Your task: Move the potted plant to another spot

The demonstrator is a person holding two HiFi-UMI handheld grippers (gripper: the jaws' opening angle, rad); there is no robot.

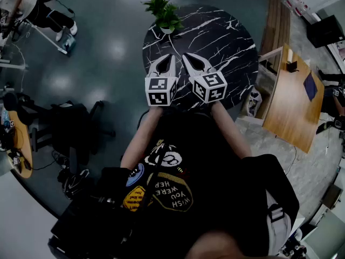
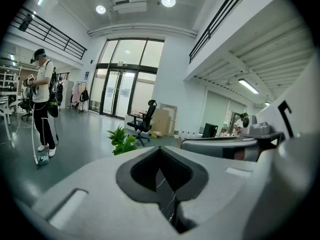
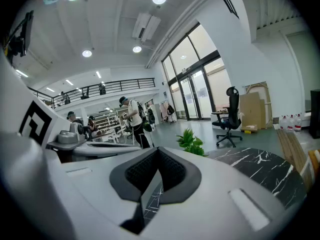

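Observation:
The potted plant (image 1: 163,12), green leaves in a small white pot, stands at the far left rim of a round black marble table (image 1: 229,34). Both grippers hover side by side over the table's near half, well short of the plant. My left gripper (image 1: 168,59) is shut with nothing in it, and so is my right gripper (image 1: 187,58). In the left gripper view the jaws meet at the left gripper (image 2: 160,148), with the plant (image 2: 121,140) ahead to the left. In the right gripper view the right gripper (image 3: 159,150) is shut, and the plant (image 3: 190,141) stands just right of it on the table (image 3: 260,166).
A wooden desk (image 1: 294,99) stands right of the table. A black office chair (image 1: 70,123) and a round wooden table (image 1: 19,144) are on the left. A person (image 2: 42,104) stands on the grey floor far left, and another office chair (image 2: 145,121) sits behind the plant.

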